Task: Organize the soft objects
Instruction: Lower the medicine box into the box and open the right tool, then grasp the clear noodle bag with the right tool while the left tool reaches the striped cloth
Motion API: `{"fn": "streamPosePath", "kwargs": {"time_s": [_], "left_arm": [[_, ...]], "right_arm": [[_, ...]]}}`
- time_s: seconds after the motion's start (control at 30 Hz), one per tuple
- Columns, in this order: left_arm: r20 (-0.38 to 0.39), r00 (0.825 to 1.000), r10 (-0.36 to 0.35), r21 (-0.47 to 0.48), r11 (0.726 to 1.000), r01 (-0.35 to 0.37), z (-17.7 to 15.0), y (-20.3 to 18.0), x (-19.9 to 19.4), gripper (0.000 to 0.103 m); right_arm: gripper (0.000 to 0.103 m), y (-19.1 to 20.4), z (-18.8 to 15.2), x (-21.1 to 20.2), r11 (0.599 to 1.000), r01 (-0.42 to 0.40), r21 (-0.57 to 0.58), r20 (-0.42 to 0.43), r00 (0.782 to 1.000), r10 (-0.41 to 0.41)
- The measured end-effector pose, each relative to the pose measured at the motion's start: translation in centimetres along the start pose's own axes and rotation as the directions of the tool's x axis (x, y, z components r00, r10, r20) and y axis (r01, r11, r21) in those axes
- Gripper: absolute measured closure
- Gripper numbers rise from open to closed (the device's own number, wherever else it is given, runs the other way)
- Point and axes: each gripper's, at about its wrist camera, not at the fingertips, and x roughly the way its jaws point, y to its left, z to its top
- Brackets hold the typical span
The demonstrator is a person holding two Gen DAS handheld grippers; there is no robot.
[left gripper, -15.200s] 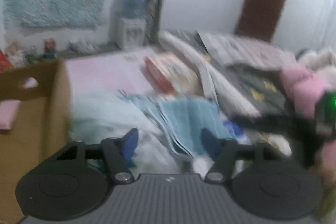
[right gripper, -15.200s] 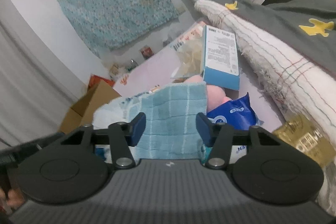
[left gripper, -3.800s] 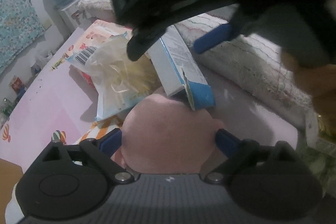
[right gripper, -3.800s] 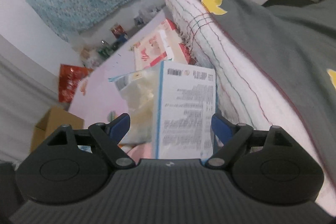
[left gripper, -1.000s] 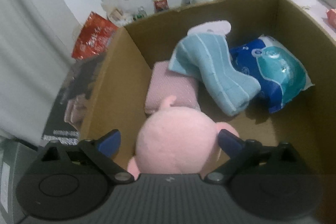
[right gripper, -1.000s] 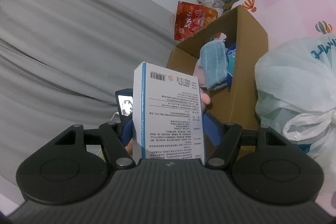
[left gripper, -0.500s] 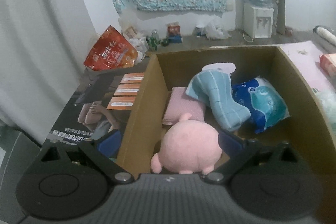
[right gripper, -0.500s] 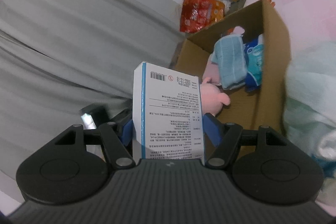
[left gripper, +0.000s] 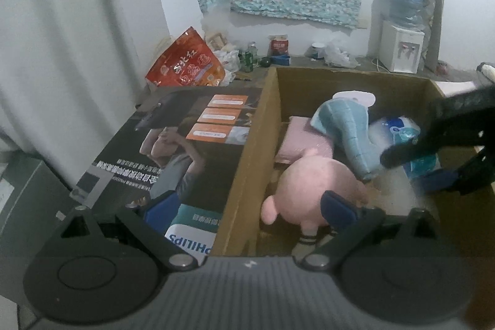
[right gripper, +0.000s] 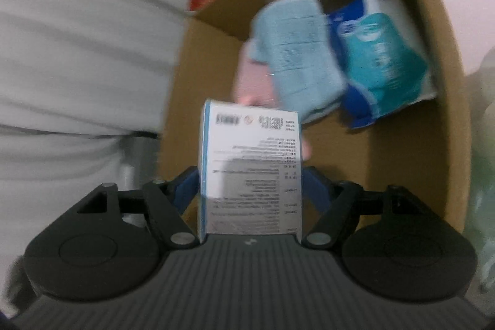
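The brown cardboard box (left gripper: 256, 138) holds a pink plush toy (left gripper: 315, 187), a light blue towel (left gripper: 349, 129), a folded pink cloth (left gripper: 303, 138) and a blue-and-white soft pack (left gripper: 399, 129). My left gripper (left gripper: 249, 209) is open and empty above the box's left wall, with the plush just beyond its right finger. My right gripper (right gripper: 249, 190) hangs over the cardboard box (right gripper: 445, 82); its jaws are opening, with a white and blue carton (right gripper: 250, 166) upright between them. The towel (right gripper: 294, 57) and pack (right gripper: 380, 67) lie below, blurred. The right gripper's dark fingers (left gripper: 436, 178) enter the left wrist view at the right.
A flat printed Philips box (left gripper: 185, 150) lies left of the cardboard box. Behind it are a red snack bag (left gripper: 185, 64), small bottles and a water dispenser (left gripper: 402, 48) by the wall. A grey curtain (left gripper: 62, 51) hangs on the left.
My left gripper has let go of the pink plush, which now lies in the box, and has drawn back and up. My right gripper has carried the carton down over the box.
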Motion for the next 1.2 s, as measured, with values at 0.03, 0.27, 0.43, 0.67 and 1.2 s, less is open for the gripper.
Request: {"fn": "streamPosePath", "kwargs": {"time_s": [0.03,0.27,0.43,0.67,1.2], "left_arm": [[0.000,1.000,-0.004,-0.003,1.000,0.004,-0.1,0.1,0.0,0.004],[0.013,0.999,-0.037,-0.002,0.999,0.037,-0.5,0.2,-0.2,0.004],[0.016,0.996,-0.087,0.011,0.996,0.087,-0.9,-0.9,-0.6,0.004],[0.026,0.989,-0.143,0.033,0.989,0.142,-1.2,-2.8,-1.8,0.006],[0.114,0.902,-0.416,0.143,0.906,0.399,-2.7,-10.1,-10.6,0.003]], "right_arm": [[0.029,0.0,0.0,0.1,1.000,-0.002,-0.007,-0.001,1.000,0.002],[0.030,1.7,-0.5,-1.0,0.989,0.087,-0.119,0.049,0.995,-0.082],[0.034,2.6,-0.7,-3.1,0.984,0.053,-0.170,0.098,0.994,-0.037],[0.034,2.0,-2.6,-11.0,0.966,-0.095,-0.240,0.151,0.979,0.134],[0.022,-15.1,-14.8,-26.6,0.953,-0.302,-0.007,0.346,0.894,0.286]]}}
